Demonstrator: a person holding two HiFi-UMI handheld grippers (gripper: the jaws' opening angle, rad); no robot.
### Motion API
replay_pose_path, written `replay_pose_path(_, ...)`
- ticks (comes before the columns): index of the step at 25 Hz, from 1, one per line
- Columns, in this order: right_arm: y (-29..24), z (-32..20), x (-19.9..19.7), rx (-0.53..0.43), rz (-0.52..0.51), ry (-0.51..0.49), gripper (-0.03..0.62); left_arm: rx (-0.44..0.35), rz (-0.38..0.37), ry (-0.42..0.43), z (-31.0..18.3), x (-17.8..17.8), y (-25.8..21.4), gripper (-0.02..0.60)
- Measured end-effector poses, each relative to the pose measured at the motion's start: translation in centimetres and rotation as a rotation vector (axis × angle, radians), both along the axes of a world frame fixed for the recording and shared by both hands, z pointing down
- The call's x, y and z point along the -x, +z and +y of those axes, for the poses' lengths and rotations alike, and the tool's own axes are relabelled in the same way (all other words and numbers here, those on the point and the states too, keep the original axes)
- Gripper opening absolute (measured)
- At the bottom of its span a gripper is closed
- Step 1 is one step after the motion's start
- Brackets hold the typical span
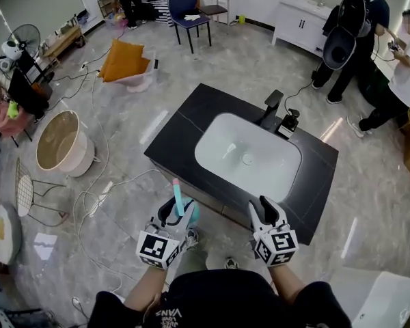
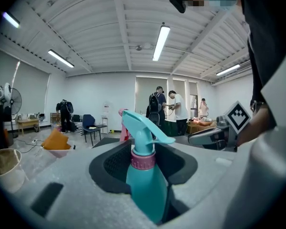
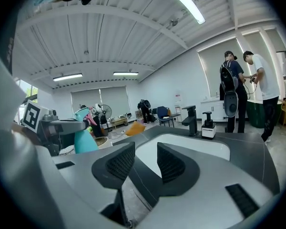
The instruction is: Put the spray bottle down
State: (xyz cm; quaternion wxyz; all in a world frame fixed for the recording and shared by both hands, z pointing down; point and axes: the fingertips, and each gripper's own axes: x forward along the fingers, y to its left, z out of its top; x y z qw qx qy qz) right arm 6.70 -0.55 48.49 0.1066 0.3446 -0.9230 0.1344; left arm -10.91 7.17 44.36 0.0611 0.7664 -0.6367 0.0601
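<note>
A teal spray bottle point(image 1: 180, 202) with a pink collar and pink nozzle tip stands upright in my left gripper point(image 1: 175, 214), whose jaws are shut on its body. It is held in the air just short of the near edge of the black counter point(image 1: 191, 125). In the left gripper view the spray bottle point(image 2: 144, 175) fills the space between the jaws. My right gripper point(image 1: 262, 209) hovers over the counter's near edge, open with nothing in it. In the right gripper view the right gripper point(image 3: 145, 163) faces the white sink basin point(image 3: 190, 147), and the spray bottle point(image 3: 84, 140) shows at the left.
A black faucet point(image 1: 272, 108) and a soap dispenser point(image 1: 289, 121) stand behind the white sink basin point(image 1: 222, 135). Two people point(image 1: 359, 39) stand at the back right. On the floor to the left are cables point(image 1: 96, 197), a round tub point(image 1: 61, 142) and an orange cushion point(image 1: 123, 61).
</note>
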Motion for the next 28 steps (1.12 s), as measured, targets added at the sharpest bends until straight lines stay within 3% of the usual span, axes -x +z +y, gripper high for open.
replay_pose_path(14, -0.4, -4.6, 7.0, -0.007, -0.013, 0.286, 0.128, 0.008, -0.014, 0.279, -9.1, 8.6, 0.3, 0.16)
replay_pose_path(20, 0.2, -5.0, 7.5, 0.013, -0.014, 0.396, 0.127, 0.001, -0.015, 0.373, -12.1, 10.0, -0.3, 0.16)
replay_pose_path(28, 0.4, -6.7, 6.8, 0.024, -0.005, 0.436, 0.127, -0.016, -0.017, 0.421, -16.9, 9.0, -0.5, 0.16)
